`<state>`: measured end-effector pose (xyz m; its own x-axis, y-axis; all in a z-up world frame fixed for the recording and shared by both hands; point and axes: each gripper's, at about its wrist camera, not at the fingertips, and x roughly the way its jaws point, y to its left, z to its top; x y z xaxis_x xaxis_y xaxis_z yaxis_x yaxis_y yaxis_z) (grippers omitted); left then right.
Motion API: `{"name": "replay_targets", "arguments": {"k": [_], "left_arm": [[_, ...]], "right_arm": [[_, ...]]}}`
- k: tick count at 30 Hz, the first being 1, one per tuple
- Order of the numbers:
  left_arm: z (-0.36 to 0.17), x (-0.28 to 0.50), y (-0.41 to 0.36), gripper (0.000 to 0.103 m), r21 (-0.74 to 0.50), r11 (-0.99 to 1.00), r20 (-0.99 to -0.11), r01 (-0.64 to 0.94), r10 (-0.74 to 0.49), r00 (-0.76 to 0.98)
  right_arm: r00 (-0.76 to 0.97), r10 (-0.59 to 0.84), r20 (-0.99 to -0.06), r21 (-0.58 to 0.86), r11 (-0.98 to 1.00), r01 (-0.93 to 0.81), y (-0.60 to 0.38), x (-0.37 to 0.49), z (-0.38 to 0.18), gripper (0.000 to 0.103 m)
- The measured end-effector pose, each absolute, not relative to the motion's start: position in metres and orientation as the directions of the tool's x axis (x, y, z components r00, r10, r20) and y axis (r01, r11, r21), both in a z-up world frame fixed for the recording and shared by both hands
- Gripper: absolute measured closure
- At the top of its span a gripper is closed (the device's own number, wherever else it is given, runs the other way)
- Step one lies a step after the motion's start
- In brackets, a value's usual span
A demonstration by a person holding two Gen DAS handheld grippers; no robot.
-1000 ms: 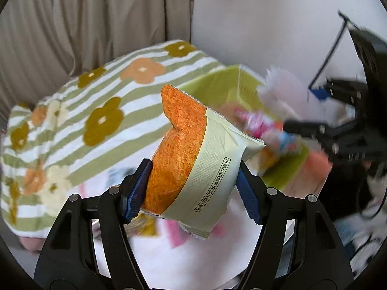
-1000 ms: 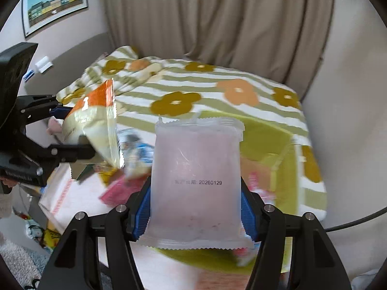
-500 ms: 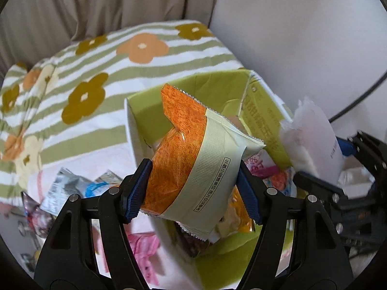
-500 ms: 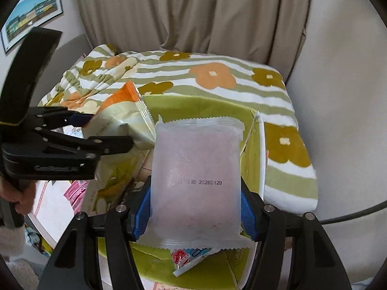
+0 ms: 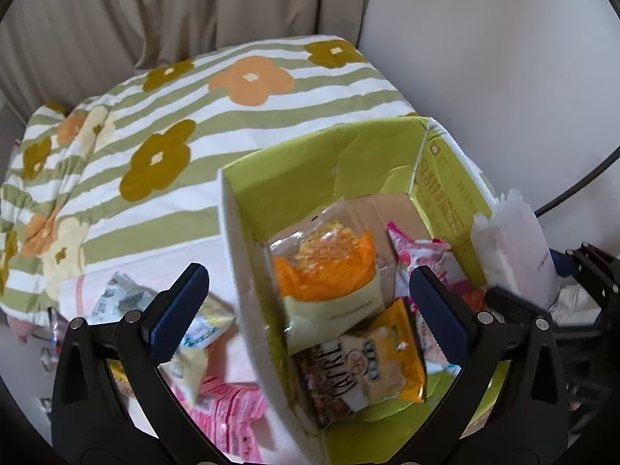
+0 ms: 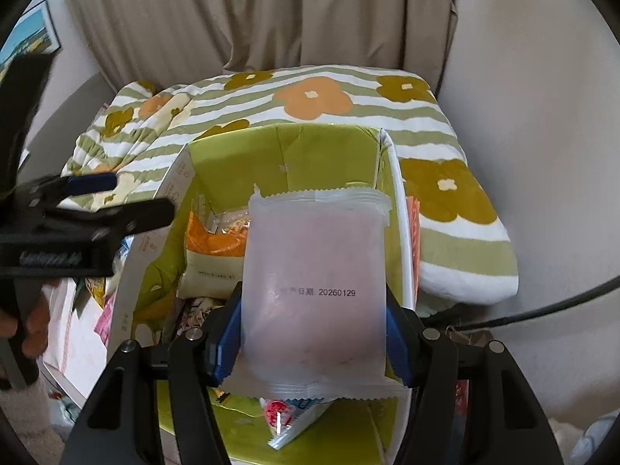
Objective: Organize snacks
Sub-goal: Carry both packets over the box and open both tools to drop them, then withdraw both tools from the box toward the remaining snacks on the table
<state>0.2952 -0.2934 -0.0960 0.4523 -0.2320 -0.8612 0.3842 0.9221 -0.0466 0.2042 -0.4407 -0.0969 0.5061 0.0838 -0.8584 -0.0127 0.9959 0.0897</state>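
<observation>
Right wrist view shows the right claw (image 6: 314,339) clamped across the lower sides of a light, crushable frosted pink snack packet (image 6: 314,271) above the green box (image 6: 232,147), while the left claw (image 5: 310,310), jaws opening, holds nothing.

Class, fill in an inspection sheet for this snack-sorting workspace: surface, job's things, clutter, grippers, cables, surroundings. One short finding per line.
Surface: green-and-white striped flower-print blanket; it lies under the box.
Job's things: open lime-green cardboard box holds an orange-and-cream snack packet, a yellow-and-brown packet and pink packets; a translucent pale pink packet is above it.
Clutter: loose snack packets lie outside the box's left wall.
Grippers: left gripper jaws opening, nothing between the pads; right gripper shut on the translucent pale pink packet.
Cables: one black cable at the right.
Surroundings: beige curtain, pale wall, framed picture.
</observation>
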Motion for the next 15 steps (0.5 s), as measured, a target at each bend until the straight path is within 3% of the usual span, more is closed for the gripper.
{"name": "replay_targets", "arguments": {"k": [9, 12, 14, 15], "left_arm": [[-0.09, 0.285, -0.272, 0.0, -0.026, 0.931, -0.856, 0.365, -0.209, 0.472], [-0.088, 0.283, -0.27, 0.0, -0.025, 0.933, -0.855, 0.359, -0.206, 0.476], [-0.087, 0.281, -0.268, 0.001, -0.02, 0.933, -0.854, 0.358, -0.202, 0.479], [-0.087, 0.281, -0.268, 0.001, -0.018, 0.933, -0.854, 0.359, -0.201, 0.48]], "right_arm": [[0.486, 0.088, -0.87, 0.104, 0.995, 0.006, -0.429, 0.218, -0.105, 0.044], [0.502, 0.084, -0.861, 0.109, 0.994, 0.02, -0.429, 0.22, -0.105, 0.04], [0.531, 0.088, -0.843, 0.117, 0.993, 0.021, -0.429, 0.219, -0.101, 0.004], [0.542, 0.086, -0.836, 0.115, 0.993, 0.021, -0.429, 0.218, -0.098, 0.0]]}}
